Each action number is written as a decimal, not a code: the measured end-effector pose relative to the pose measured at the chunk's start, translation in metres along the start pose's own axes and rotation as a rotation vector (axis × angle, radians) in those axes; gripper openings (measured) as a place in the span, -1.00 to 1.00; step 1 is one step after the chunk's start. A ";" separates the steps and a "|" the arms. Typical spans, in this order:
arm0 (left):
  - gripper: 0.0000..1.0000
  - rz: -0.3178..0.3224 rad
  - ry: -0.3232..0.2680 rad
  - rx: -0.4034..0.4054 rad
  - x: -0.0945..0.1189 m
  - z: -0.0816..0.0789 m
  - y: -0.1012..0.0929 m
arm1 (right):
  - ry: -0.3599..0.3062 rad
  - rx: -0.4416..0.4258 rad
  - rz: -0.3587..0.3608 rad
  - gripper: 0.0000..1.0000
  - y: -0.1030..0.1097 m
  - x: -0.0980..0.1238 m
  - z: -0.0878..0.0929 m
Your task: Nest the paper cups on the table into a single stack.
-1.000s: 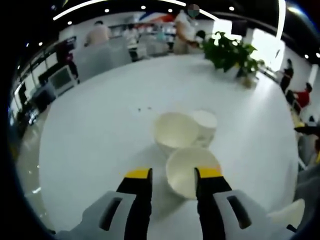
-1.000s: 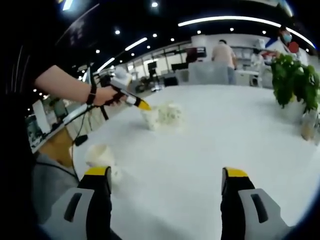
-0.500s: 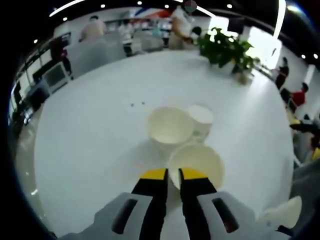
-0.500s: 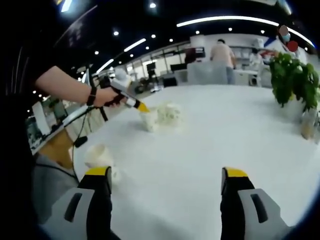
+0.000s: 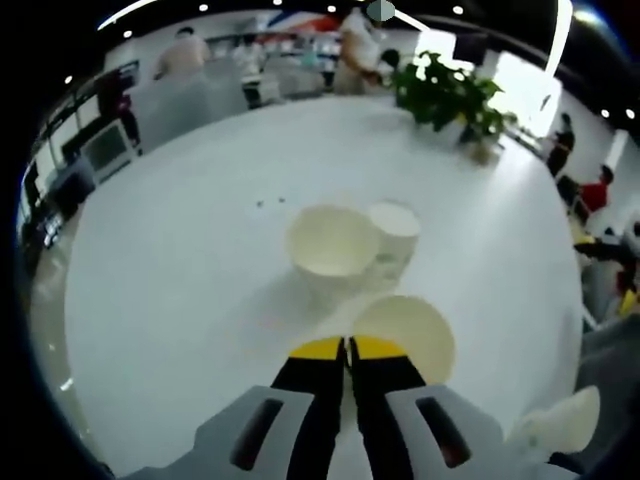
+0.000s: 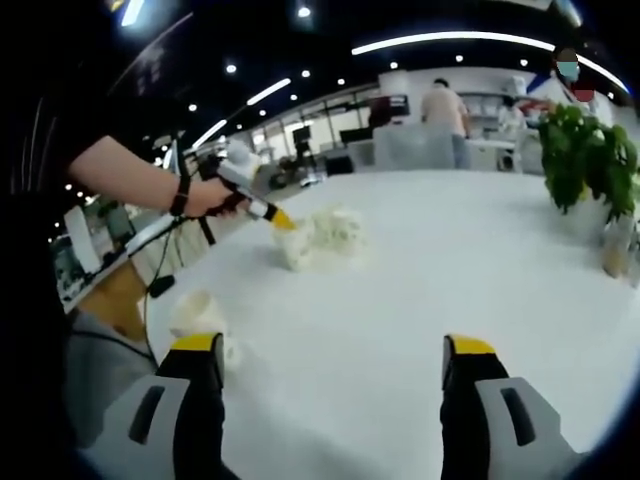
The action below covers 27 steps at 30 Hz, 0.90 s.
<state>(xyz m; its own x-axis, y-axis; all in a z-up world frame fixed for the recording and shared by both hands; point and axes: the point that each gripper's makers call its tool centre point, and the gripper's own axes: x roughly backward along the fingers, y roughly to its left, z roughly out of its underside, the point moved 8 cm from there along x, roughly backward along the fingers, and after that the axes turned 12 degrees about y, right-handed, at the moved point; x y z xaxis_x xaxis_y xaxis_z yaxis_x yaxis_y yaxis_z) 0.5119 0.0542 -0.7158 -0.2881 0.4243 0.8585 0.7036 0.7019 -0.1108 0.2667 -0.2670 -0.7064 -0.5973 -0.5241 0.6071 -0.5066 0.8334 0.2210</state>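
The left gripper (image 5: 346,347) was clamped on the near paper cup's (image 5: 412,332) rim, while the right gripper (image 6: 334,352) hung wide open above the table (image 6: 420,280).

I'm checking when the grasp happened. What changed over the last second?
The left gripper closed: its jaws, wide apart a second ago beside the nearest paper cup, have come together on that cup's near rim. The other two cups on the white table stayed put. The right gripper stayed open and idle, and the cup near it did not move.
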 end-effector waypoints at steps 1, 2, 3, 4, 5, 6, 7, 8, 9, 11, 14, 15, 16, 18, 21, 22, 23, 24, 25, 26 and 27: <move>-0.99 -0.002 0.002 -0.004 0.001 0.000 0.000 | -0.001 0.001 0.000 0.76 0.000 0.000 0.000; -0.99 0.004 0.000 0.000 0.001 0.000 -0.001 | 0.000 0.003 0.001 0.76 0.000 0.000 0.000; -1.00 0.011 0.000 0.005 0.001 0.000 -0.002 | 0.000 0.007 0.001 0.76 0.000 0.000 0.000; -1.00 0.016 0.001 0.007 0.002 0.000 -0.002 | 0.000 0.007 0.001 0.76 0.001 0.000 0.000; -1.00 0.017 0.003 0.006 0.003 0.000 -0.003 | 0.000 0.005 0.000 0.76 0.001 0.000 0.000; -1.00 0.017 0.005 0.005 0.003 0.000 -0.003 | 0.000 0.005 0.000 0.76 0.001 0.000 0.000; -1.00 0.020 0.008 0.004 0.004 0.001 -0.004 | -0.001 0.005 0.001 0.76 0.001 0.001 0.000; -1.00 0.023 0.009 0.004 0.005 0.001 -0.006 | -0.001 0.005 0.000 0.76 0.001 0.001 0.000; -1.00 0.027 0.012 0.002 0.006 0.001 -0.007 | -0.001 0.003 -0.001 0.76 0.001 0.001 0.000; -1.00 0.029 0.020 0.000 0.008 0.002 -0.009 | 0.000 0.005 -0.002 0.76 0.002 0.001 -0.001; -1.00 0.044 0.019 0.011 0.012 0.002 -0.012 | -0.004 0.012 -0.003 0.76 0.002 0.001 -0.002; -1.00 0.045 0.018 0.014 0.014 0.002 -0.013 | -0.006 0.012 -0.003 0.76 0.003 0.002 -0.003; -1.00 0.046 0.016 0.014 0.015 0.002 -0.014 | -0.008 0.011 -0.003 0.76 0.003 0.002 -0.004; -1.00 0.053 0.014 0.012 0.018 0.003 -0.016 | -0.016 0.019 -0.002 0.76 0.004 0.004 -0.007; -1.00 0.058 0.015 0.006 0.025 0.003 -0.019 | -0.021 0.032 -0.006 0.76 0.006 0.003 -0.011; -1.00 0.060 0.013 0.009 0.027 0.003 -0.020 | -0.022 0.033 -0.007 0.76 0.006 0.003 -0.012; -1.00 0.062 0.013 0.008 0.029 0.003 -0.022 | -0.027 0.035 -0.009 0.76 0.007 0.003 -0.013; -1.00 0.065 0.014 0.004 0.032 0.003 -0.024 | -0.031 0.037 -0.013 0.76 0.008 0.003 -0.015; -1.00 0.065 0.020 -0.001 0.033 0.003 -0.026 | -0.030 0.039 -0.016 0.76 0.010 0.003 -0.015; -1.00 0.061 0.035 -0.030 0.036 0.004 -0.028 | -0.030 0.045 -0.019 0.76 0.011 0.002 -0.016; -1.00 0.066 0.032 -0.040 0.039 0.004 -0.031 | -0.029 0.050 -0.020 0.76 0.013 0.002 -0.017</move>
<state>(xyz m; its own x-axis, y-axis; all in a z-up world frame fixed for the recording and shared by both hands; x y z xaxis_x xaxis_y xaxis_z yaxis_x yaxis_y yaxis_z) 0.4762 0.0513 -0.6814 -0.2201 0.4498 0.8656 0.7460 0.6493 -0.1477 0.2695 -0.2546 -0.6898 -0.6043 -0.5459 0.5803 -0.5485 0.8134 0.1939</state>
